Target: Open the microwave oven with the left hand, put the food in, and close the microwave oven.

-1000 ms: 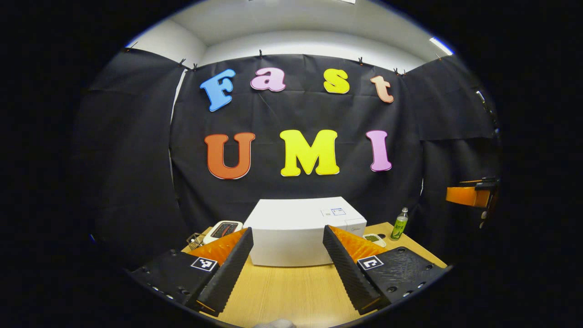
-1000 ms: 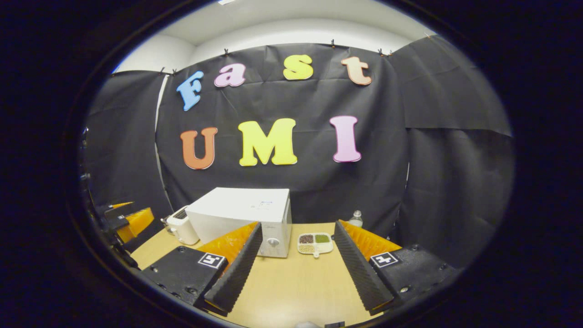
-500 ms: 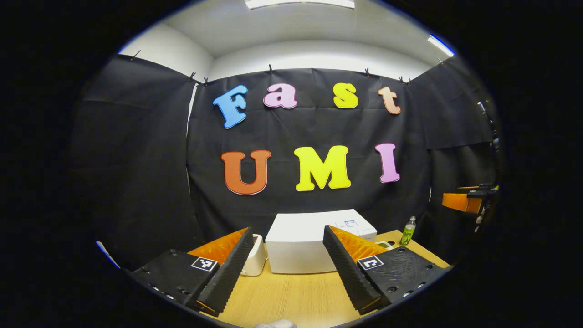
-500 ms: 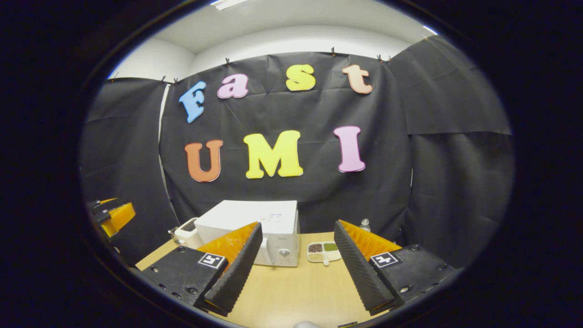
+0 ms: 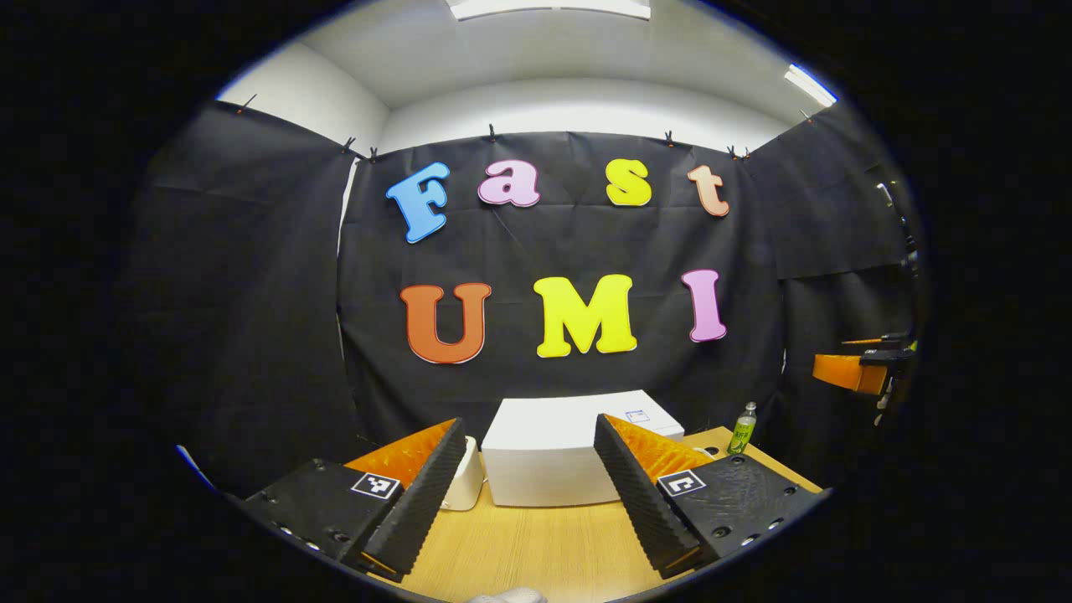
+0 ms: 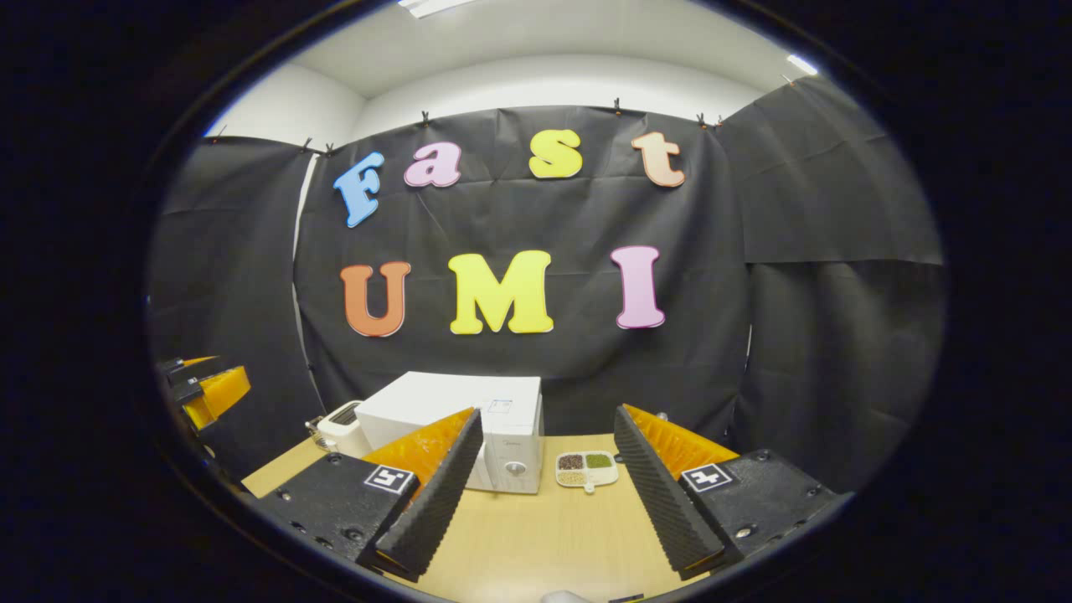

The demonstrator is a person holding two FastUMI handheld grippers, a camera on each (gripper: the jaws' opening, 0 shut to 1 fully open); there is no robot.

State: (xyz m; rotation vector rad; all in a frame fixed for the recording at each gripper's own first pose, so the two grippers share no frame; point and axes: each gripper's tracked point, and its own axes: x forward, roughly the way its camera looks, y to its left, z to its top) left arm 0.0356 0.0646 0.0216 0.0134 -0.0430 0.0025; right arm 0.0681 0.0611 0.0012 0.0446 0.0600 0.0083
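Wooden worktop (image 5: pixel 536 544): microwave (image 5: pixel 548 452) lies at my left gripper's (image 5: pixel 521 494) twelve o'clock, well apart; both grippers' fingers spread, empty.

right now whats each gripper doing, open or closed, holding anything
Left gripper: open, holding nothing.
Right gripper: open, holding nothing.

Recording booth staged as a small kitchen corner.
Black cloth walls (image 6: pixel 829 318) clipped up under a white ceiling; wooden bench (image 6: pixel 544 536) carrying a microwave oven (image 6: pixel 469 419) and toaster (image 6: pixel 339 423).
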